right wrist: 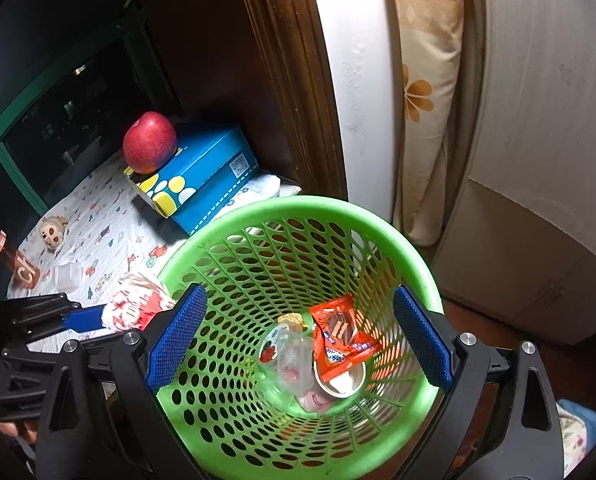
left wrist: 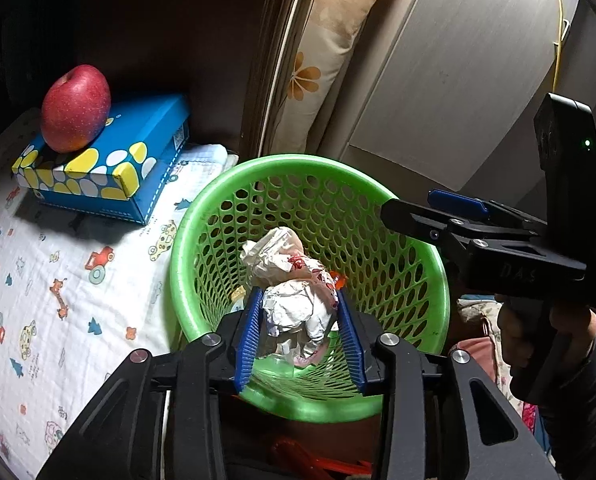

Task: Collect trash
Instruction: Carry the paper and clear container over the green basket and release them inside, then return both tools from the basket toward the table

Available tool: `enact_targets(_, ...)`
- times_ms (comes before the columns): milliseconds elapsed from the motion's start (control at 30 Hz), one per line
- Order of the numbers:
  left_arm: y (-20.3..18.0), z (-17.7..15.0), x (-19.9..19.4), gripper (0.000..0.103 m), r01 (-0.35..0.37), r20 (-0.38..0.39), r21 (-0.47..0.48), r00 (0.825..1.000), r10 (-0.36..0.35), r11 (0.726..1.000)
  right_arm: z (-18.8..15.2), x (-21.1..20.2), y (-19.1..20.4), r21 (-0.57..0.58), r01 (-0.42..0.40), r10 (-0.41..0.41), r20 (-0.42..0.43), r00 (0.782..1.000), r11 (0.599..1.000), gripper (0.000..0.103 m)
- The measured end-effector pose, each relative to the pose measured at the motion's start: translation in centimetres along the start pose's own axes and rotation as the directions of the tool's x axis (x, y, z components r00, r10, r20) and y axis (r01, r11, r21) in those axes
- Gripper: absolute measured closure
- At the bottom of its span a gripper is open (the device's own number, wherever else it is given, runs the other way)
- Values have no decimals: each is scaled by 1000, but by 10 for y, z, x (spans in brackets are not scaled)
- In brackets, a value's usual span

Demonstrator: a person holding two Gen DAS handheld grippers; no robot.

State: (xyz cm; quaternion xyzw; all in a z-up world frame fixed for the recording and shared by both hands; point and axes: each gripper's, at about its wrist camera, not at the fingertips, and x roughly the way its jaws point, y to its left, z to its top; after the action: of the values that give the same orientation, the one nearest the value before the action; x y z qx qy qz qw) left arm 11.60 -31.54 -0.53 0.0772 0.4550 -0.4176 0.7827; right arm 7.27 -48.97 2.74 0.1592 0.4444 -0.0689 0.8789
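Observation:
A green perforated basket (left wrist: 409, 272) (right wrist: 337, 220) stands beside the bed. My left gripper (left wrist: 299, 300) is shut on a crumpled white wrapper with red print (left wrist: 294, 304), held over the basket's near rim; the wrapper also shows in the right wrist view (right wrist: 138, 304). My right gripper (right wrist: 298, 320) is open and empty above the basket mouth; it shows from the side in the left wrist view (left wrist: 409, 216). Inside the basket lie an orange snack packet (right wrist: 341, 332), a clear plastic cup (right wrist: 294, 364) and a small cup lid (right wrist: 270, 350).
A blue tissue box (left wrist: 110, 168) (right wrist: 202, 176) with a red apple (left wrist: 76, 108) (right wrist: 150, 148) on top sits on the patterned bedsheet (left wrist: 58, 280). A small doll head (right wrist: 52, 232) and a white crumpled item (right wrist: 68, 276) lie on the sheet. A wooden frame and a pillow stand behind.

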Motion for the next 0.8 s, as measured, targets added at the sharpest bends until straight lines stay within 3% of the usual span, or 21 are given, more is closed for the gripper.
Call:
enact_targets(167,3,-3,1,50,27,-4,-34,1000,-27,999,-1,-1,-1,6,-10,10,3,1000,1000,10)
enact_targets(300,11,-7,-7,50,17,5,-50,1000,-16,999,-2,-2,5,1,-25,25,4,1000,1000,10)
enact_targets(567,46,-20,-34,45,-64,34,-119,997,69,991,-2,1,31,-33,-58,58,-2,998,998,10)
enact_targets(800,95,-36,-61,41,-139,58,-218,986,155,966,-1,8,62,-71,-93,92,-16,996,993,10)
